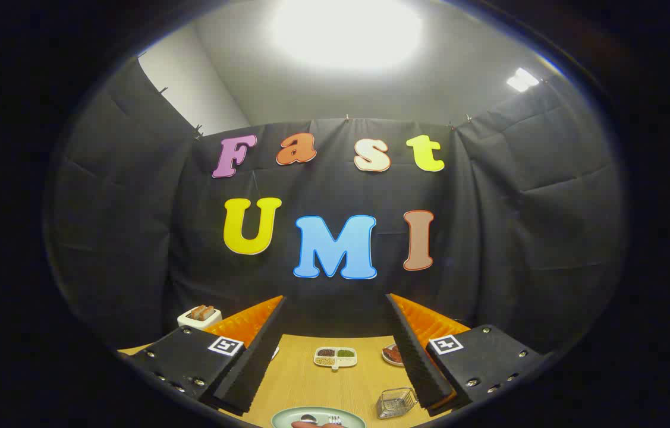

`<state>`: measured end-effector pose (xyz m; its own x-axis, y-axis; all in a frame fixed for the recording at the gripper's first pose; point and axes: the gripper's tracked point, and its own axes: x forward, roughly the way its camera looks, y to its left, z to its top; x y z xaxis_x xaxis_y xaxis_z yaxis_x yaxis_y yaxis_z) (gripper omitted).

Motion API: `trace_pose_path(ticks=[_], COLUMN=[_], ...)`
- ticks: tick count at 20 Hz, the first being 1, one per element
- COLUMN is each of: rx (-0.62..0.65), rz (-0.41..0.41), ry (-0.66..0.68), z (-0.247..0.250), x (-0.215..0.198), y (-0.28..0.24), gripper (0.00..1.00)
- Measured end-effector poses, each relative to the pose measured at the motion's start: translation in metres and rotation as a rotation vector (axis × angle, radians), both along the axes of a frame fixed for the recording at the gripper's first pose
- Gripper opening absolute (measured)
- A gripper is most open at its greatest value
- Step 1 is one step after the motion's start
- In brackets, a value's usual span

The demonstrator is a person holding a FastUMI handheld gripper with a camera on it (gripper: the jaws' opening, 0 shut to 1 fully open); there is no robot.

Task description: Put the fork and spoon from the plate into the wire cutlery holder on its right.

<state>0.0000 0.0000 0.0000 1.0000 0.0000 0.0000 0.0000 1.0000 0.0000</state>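
Observation:
My gripper [335, 309] is held high above the wooden table [335, 386], fingers wide apart with nothing between them. Far below, between the two fingers, lies a pale green plate [285, 417] with the spoon [308, 419] and the fork [335, 420] on it; only their upper ends show. The wire cutlery holder [396, 403] stands just to the right of the plate, close under the right finger [418, 356]. Something reddish at the plate's near edge partly covers the cutlery; I cannot tell what it is.
A small white divided dish [335, 357] with grains sits further back on the table. A plate with reddish food [393, 355] peeks out beside the right finger. A white toaster with bread [199, 316] stands at the back left.

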Motion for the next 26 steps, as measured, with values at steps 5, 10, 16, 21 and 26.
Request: trace_pose_path(ticks=[5, 10, 16, 21, 26], rx=[-0.023, -0.002, 0.011, -0.001, -0.010], rz=[0.012, 0.012, 0.008, 0.023, 0.064], ry=[0.005, 0.005, 0.016, 0.049, 0.098], z=[-0.002, 0.000, -0.004, -0.019, -0.039], x=[-0.003, -0.003, 0.003, 0.010, 0.012], y=[-0.001, -0.007, -0.012, -0.012, -0.007], gripper=[0.98, 0.98, 0.98, 0.98, 0.98])
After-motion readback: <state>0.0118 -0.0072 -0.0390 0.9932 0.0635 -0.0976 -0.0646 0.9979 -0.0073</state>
